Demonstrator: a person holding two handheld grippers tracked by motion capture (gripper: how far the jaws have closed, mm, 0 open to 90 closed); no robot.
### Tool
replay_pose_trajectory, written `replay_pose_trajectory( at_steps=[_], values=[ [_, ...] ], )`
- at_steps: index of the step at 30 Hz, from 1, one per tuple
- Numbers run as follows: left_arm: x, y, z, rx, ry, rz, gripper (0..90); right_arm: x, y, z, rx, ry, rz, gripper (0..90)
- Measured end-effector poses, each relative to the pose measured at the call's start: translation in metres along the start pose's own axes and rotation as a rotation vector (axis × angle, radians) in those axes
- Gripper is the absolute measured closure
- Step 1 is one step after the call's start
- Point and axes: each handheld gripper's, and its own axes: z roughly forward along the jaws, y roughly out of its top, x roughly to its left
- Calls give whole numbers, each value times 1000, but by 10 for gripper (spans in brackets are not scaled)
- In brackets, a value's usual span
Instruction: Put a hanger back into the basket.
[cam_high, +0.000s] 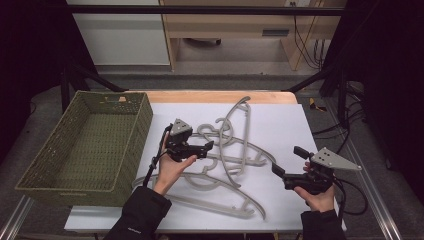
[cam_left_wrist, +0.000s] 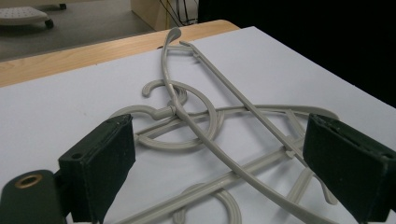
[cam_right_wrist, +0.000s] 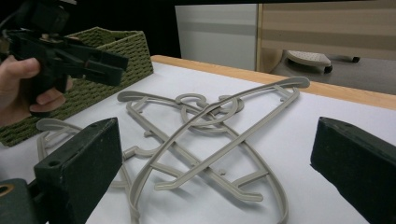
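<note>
Black sleeves; each black gripper (cam_high: 209, 146) carries a grey three-cornered plate and trails a black cable.

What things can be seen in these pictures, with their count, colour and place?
hangers: several, exact count unclear, grey plastic, tangled in a pile at the middle of the white sheet
basket: one, green woven, empty, on the left side of the table
white sheet: one, covering most of the table top
table: one, wooden edge showing at the far side
left tool: one, black, jaws open, over the left part of the hanger pile
right tool: one, black, jaws open, right of the pile
hands: two, dark sleeves, each holding one tool
</note>
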Motion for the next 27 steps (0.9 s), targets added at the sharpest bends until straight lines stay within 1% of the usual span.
replay_pose_trajectory(
  at_steps=[2,5,6,7,9,10,11,12,13,14,15,17,18,19,20,22,23,27],
  values=[
    [-1,1,7,6,-8,-7,92,0,0,0,-1,0,-2,23],
    [-5,1,18,15,-10,-3,97,-1,0,-1,-3,1,4,23],
    [-9,1,27,21,-7,-3,101,-1,0,-1,-2,1,6,24],
    [-9,1,27,21,-7,-3,103,-1,0,-1,-3,2,6,24],
    [-11,-1,36,39,-6,-1,106,-1,0,-1,-3,2,6,24],
    [-12,-2,41,49,1,-2,110,-1,0,-1,-5,2,6,23],
    [-13,-4,50,65,-3,-15,123,-1,0,-1,-5,3,7,24],
    [-13,-4,50,65,-3,-15,130,-1,0,-1,-5,3,7,24],
    [-14,-6,54,71,-4,-19,130,-1,0,-1,-6,4,8,24],
    [-15,-9,63,85,1,-13,169,-1,0,-1,-8,4,7,24],
    [-15,-9,63,85,1,-13,179,-1,0,0,-7,5,8,24],
    [-16,-11,71,104,0,-17,193,-2,0,0,-4,2,1,24],
    [-17,-14,78,118,12,-20,198,-2,0,0,-3,2,1,24],
    [-17,-14,78,118,12,-20,205,-2,0,0,-5,2,1,24],
    [-18,-16,82,122,19,-27,218,-2,0,0,-5,4,2,24],
    [-18,-19,87,130,31,-27,222,-1,0,0,-7,3,3,24],
    [-18,-20,89,134,35,-22,240,-1,0,0,-7,4,6,24],
    [-19,-25,97,163,57,-4,264,-2,0,0,-8,6,7,24]
  ],
)
